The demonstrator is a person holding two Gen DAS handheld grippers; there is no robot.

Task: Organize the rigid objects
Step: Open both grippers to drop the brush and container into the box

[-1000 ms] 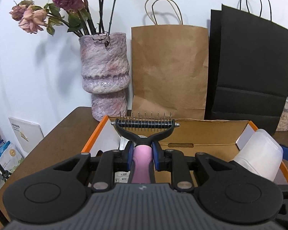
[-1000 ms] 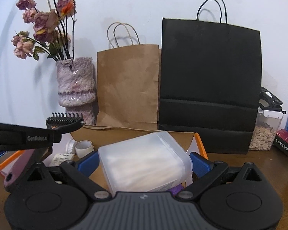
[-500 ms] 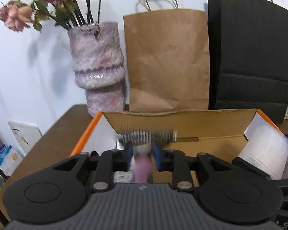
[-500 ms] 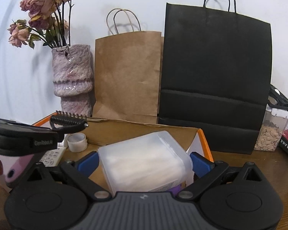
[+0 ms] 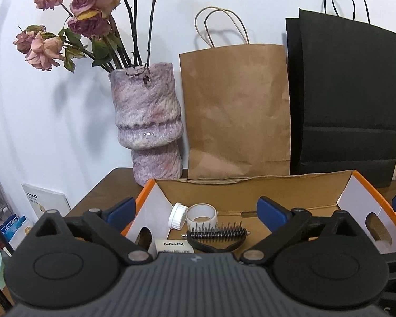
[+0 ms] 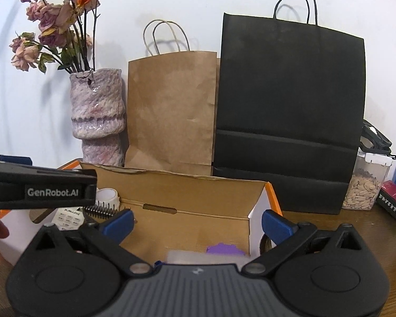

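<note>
1. The left gripper (image 5: 196, 208) has just been opening and its jaws now stand wide, with nothing between them. The grooming rake (image 5: 216, 235) lies on the floor of the cardboard box (image 5: 250, 185), towards its left end, just beside the tape roll (image 5: 201, 212).
2. The right gripper (image 6: 196, 220) is wide too, and the clear container (image 6: 206, 256) lies below it, near the box's right end.
3. Risk: withdrawing low could snag the rake's teeth or nudge the tape roll.
4. A second ago the left jaws clamped the rake's pink handle, and the right held the container.
</note>
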